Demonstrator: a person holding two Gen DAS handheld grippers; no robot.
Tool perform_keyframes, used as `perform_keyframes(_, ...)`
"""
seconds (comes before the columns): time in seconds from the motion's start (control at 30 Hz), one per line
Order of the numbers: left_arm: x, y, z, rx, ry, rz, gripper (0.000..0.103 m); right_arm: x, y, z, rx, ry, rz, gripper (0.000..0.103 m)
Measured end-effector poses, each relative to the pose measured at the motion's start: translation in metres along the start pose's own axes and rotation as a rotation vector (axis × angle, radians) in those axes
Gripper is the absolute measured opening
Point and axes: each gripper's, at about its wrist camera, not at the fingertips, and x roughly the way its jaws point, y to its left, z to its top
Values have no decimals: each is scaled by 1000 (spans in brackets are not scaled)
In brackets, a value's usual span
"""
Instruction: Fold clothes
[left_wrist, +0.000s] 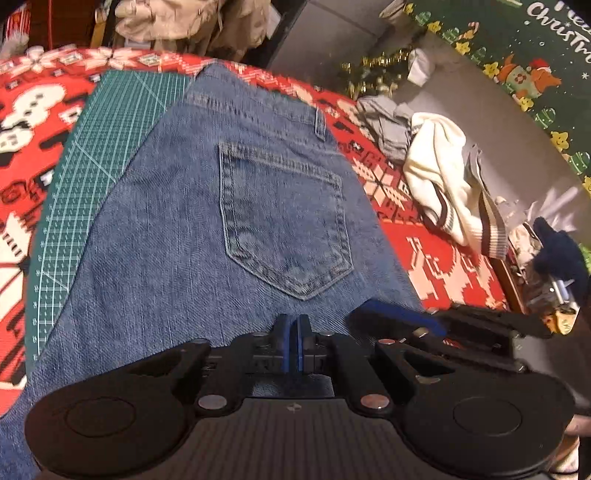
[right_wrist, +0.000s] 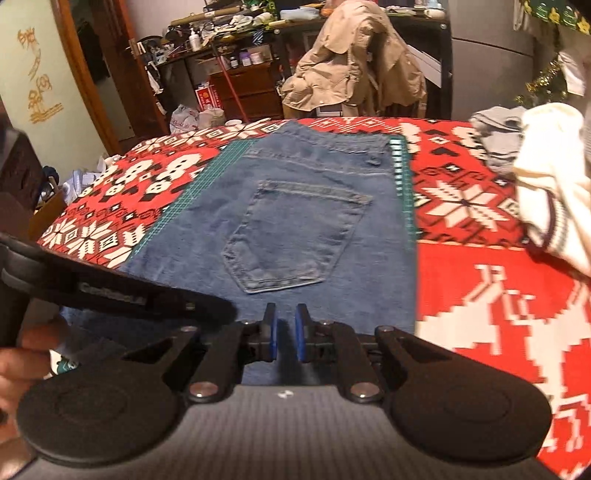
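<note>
Left wrist view: left claw (left_wrist: 294, 341) pinched shut, pads nearly touching, denim between them uncertain; one pair of jeans (left_wrist: 207, 221) flat, back pocket (left_wrist: 284, 221) up, on one green cutting mat (left_wrist: 92, 155) over the table (left_wrist: 443, 258). Rightward, right claw (right_wrist: 285, 334) slightly parted, empty. Mid-fold, probably; next, lifting the near edge. One cream sweater (right_wrist: 550, 184).

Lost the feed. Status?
Left claw shut, right claw slightly open, neither holding. Blue denim jeans flat, pocket up. Nothing on them.
</note>
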Motion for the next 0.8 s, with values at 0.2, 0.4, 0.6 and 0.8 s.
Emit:
perform_keyframes(0.2, -16, 19, -8, -33, -17, 25, 3, 4, -7, -10, -17, -16, -54, 5)
perform_keyframes(0.4, -50, 37, -8, -86, -47, 55, 4, -31, -57, -10, 149, 16, -76, 12)
perform_keyframes(0.6, -101, 55, -15, -70, -78, 110, 28, -65, -87, -23, 288, 84, 43, 23)
perform_keyframes(0.8, -116, 85, -40, -99, -3, 179, 30, -51, -84, -38, 365, 160, 79, 24)
